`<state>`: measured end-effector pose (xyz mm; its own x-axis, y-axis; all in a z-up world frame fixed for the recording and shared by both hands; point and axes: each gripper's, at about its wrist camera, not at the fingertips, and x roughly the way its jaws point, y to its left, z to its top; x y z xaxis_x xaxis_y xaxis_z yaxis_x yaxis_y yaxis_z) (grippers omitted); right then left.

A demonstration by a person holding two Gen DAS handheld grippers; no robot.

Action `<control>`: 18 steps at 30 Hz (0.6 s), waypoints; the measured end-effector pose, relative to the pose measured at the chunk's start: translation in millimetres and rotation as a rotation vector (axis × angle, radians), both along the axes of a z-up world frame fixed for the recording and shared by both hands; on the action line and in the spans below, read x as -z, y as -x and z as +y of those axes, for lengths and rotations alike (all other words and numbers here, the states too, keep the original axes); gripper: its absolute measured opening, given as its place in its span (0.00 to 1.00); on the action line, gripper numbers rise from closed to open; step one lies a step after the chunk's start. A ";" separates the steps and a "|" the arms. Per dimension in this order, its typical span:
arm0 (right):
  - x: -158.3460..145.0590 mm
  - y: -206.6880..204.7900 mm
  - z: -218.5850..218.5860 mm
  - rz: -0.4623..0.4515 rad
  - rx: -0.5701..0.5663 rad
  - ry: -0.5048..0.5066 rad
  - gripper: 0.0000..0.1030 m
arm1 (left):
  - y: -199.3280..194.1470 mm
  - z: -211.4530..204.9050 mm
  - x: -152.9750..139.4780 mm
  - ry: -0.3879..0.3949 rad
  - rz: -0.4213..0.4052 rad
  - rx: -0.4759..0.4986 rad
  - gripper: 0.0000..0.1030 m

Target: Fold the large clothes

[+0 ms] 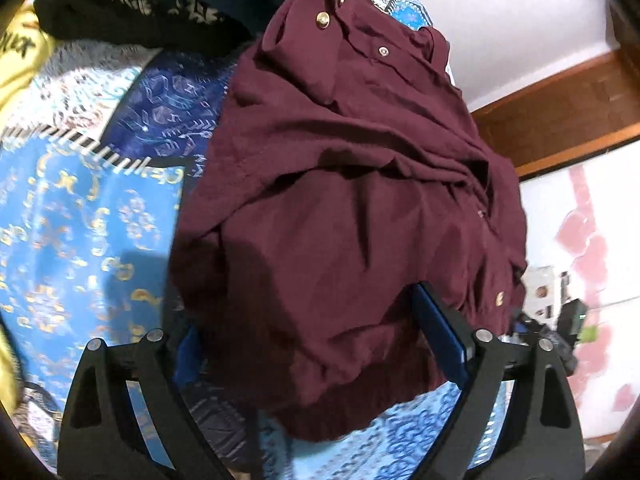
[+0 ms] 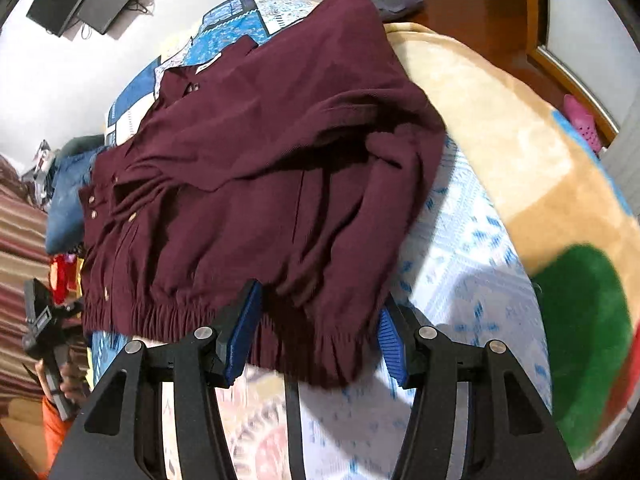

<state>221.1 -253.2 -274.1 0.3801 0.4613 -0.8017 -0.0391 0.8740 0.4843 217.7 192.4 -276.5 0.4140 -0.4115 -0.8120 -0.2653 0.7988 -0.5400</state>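
Observation:
A dark maroon jacket (image 1: 352, 216) with brass snap buttons and an elastic hem lies partly folded on a blue patterned bedspread (image 1: 80, 216). It also shows in the right wrist view (image 2: 260, 184). My left gripper (image 1: 312, 344) is open, its blue-padded fingers (image 1: 440, 340) standing on either side of the jacket's hem corner. My right gripper (image 2: 316, 332) is open too, its fingers (image 2: 244, 332) straddling the elastic hem at the jacket's near edge. Neither is closed on the cloth.
A black patterned garment (image 1: 132, 4) and a yellow item (image 1: 24, 48) lie beyond the jacket. A tan blanket with a green patch (image 2: 520, 152) lies to the right. Jeans (image 2: 68, 196) lie to the left. The other gripper (image 2: 44, 332) shows at the left edge.

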 end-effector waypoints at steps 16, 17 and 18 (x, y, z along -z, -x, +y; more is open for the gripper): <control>-85.6 -28.5 32.9 -0.247 -0.121 -0.005 0.11 | -12.1 -27.2 -84.1 -0.197 -0.219 0.101 0.10; -94.3 -35.7 34.9 -0.266 -0.120 -0.005 0.11 | -21.5 -24.4 -93.3 -0.180 -0.241 0.090 0.09; -102.4 -43.3 36.9 -0.285 -0.118 0.000 0.10 | -31.1 -20.3 -103.7 -0.167 -0.263 0.079 0.09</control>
<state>264.4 -216.2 -171.7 0.5336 0.5155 -0.6705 -0.2748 0.8555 0.4389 248.7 172.1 -172.9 0.5904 -0.3212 -0.7404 -0.0672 0.8947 -0.4417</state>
